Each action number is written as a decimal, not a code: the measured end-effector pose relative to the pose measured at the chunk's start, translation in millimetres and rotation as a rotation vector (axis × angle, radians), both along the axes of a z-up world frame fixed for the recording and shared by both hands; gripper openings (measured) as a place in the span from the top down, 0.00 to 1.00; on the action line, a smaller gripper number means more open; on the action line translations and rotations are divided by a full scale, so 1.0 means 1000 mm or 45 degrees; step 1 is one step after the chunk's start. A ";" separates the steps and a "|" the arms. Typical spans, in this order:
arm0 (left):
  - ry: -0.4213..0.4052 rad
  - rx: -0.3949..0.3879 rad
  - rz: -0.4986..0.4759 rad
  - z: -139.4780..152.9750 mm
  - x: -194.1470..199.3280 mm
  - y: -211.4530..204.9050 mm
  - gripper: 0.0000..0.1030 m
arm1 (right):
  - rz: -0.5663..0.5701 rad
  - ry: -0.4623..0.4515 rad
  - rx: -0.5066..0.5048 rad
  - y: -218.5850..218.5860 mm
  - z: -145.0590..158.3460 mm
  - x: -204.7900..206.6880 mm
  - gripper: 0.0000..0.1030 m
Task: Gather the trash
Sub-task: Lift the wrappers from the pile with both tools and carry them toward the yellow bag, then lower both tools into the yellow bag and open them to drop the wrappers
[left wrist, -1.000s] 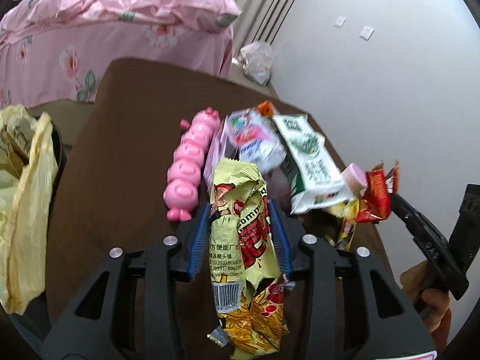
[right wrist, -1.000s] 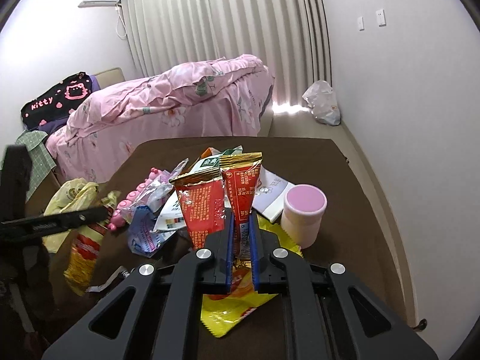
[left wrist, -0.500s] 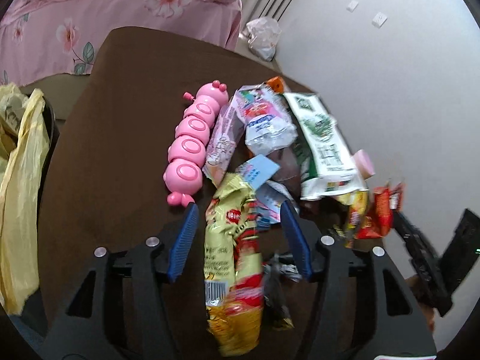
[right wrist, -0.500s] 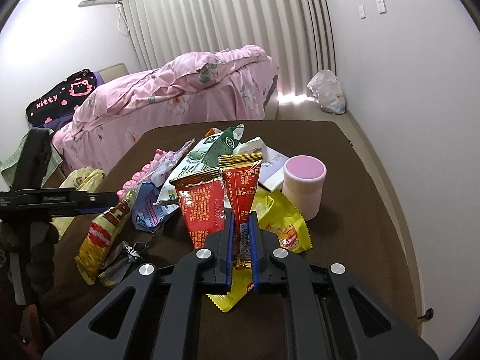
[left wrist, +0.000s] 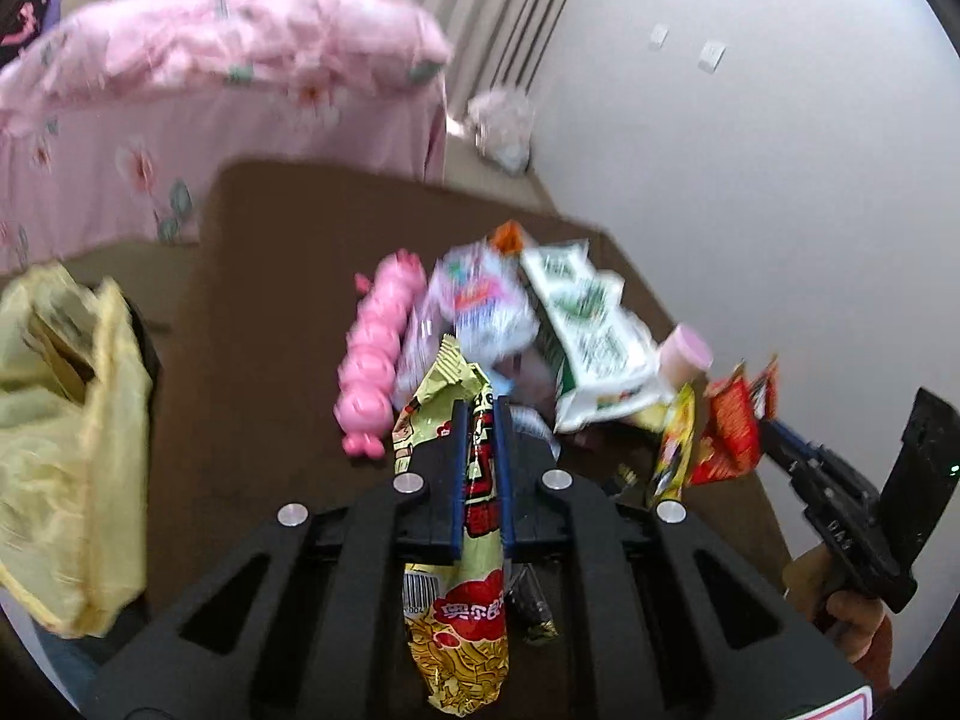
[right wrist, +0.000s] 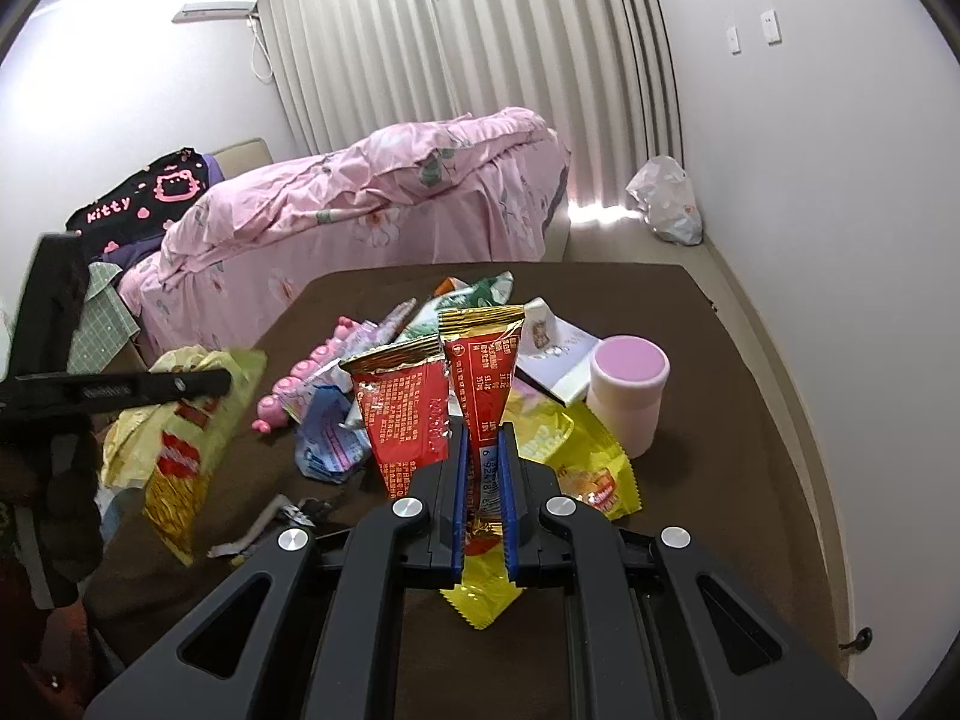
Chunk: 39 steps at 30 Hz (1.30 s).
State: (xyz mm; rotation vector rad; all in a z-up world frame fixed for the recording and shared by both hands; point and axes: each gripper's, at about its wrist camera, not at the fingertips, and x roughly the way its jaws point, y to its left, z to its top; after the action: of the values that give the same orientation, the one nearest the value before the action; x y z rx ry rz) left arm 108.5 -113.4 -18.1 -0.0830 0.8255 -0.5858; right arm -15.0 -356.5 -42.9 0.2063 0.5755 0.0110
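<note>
My left gripper [left wrist: 482,414] is shut on a yellow and red snack bag [left wrist: 459,612], held above the brown table [left wrist: 270,300]; the bag also shows in the right wrist view [right wrist: 180,456]. My right gripper [right wrist: 483,438] is shut on red snack wrappers [right wrist: 480,372], lifted above the table [right wrist: 690,510]; they also show in the left wrist view [left wrist: 729,426]. More trash lies on the table: a green and white pack [left wrist: 591,330], a pale blue and white bag [left wrist: 486,306], a yellow wrapper [right wrist: 588,456], a blue wrapper [right wrist: 330,438].
A pink caterpillar toy [left wrist: 375,354] and a pink lidded cup [right wrist: 627,390] stand among the trash, with a small booklet [right wrist: 558,342] behind. A bin lined with a yellow bag [left wrist: 66,438] stands left of the table. A pink bed [right wrist: 372,204] lies beyond.
My left gripper was open around the yellow snack bag half a second ago; it has closed on it and lifted it. My right gripper has kept its hold on the red wrappers and risen slightly.
</note>
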 end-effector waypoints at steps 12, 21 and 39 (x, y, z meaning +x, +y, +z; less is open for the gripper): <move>-0.424 0.054 0.145 0.078 -0.024 0.052 0.92 | 0.162 -0.134 -0.026 0.053 0.054 0.021 0.90; -0.585 -0.031 0.457 0.105 -0.007 0.154 0.92 | 0.395 -0.122 -0.043 0.128 0.070 0.072 0.90; -0.489 -0.179 0.959 0.039 0.054 0.245 0.92 | 1.033 0.276 -0.055 0.313 -0.020 0.237 0.90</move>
State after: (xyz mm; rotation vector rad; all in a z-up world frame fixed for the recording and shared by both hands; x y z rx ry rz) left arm 162.0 131.8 20.9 -0.3797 0.3300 0.0602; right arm 222.0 -43.7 -62.9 -0.0810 0.8430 0.7688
